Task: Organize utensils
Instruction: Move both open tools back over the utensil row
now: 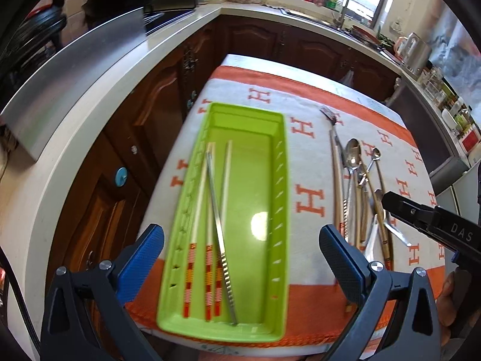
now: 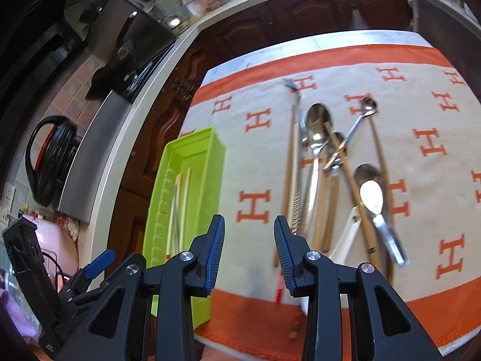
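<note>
Chopsticks (image 1: 200,210) of pale wood with red and orange checked handle ends lie lengthwise in the long lime-green plastic tray (image 1: 279,210), a ridged silver metal one (image 1: 218,234) slanting across them. The tray sits on the left part of a white cloth with orange H letters and an orange border (image 1: 309,162) that covers the desk. Over the tray's near end hangs the left gripper (image 1: 240,258), its blue-padded jaws spread wide on either side of the tray, holding nothing. To the right of the tray, on the cloth, lies a loose heap of utensils: a silver fork (image 2: 293,90), a large silver spoon (image 2: 318,120), a small silver spoon (image 2: 369,105), wooden-handled pieces and a white plastic scoop (image 2: 345,234), crossing one another. The right gripper (image 2: 249,252) hovers above the cloth between tray and heap, its jaws partly open and empty.
</note>
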